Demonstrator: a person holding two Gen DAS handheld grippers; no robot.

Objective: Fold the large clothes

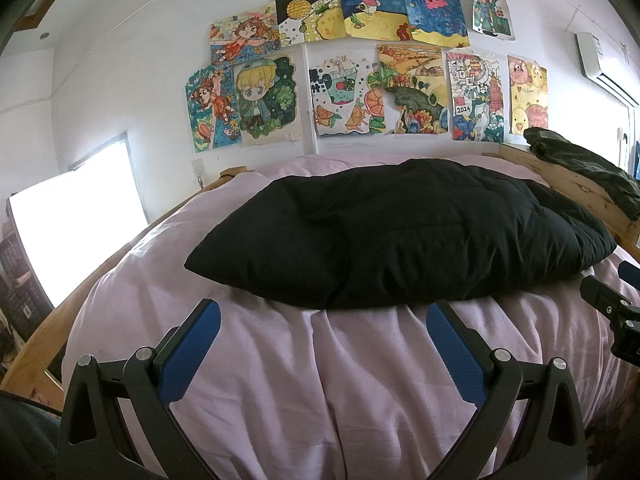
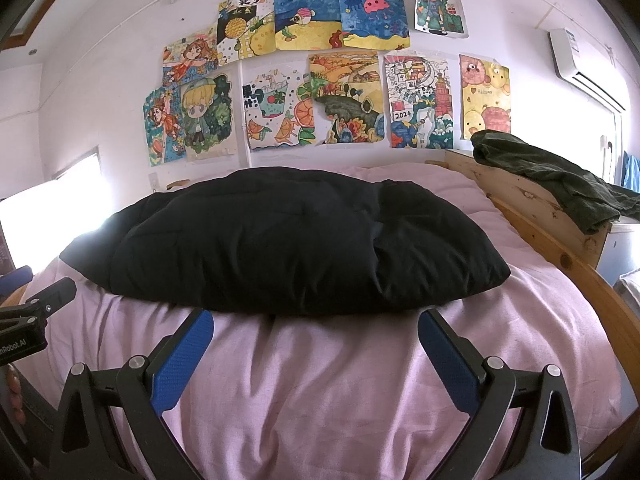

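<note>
One black padded jacket lies folded across the middle of the bed, on its pink sheet. We hold two claws just short of its near edge: left claw and right claw both spread wide, gripping nothing. One dark green garment drapes over the wooden bed frame. Eleven drawings cover the wall.
</note>
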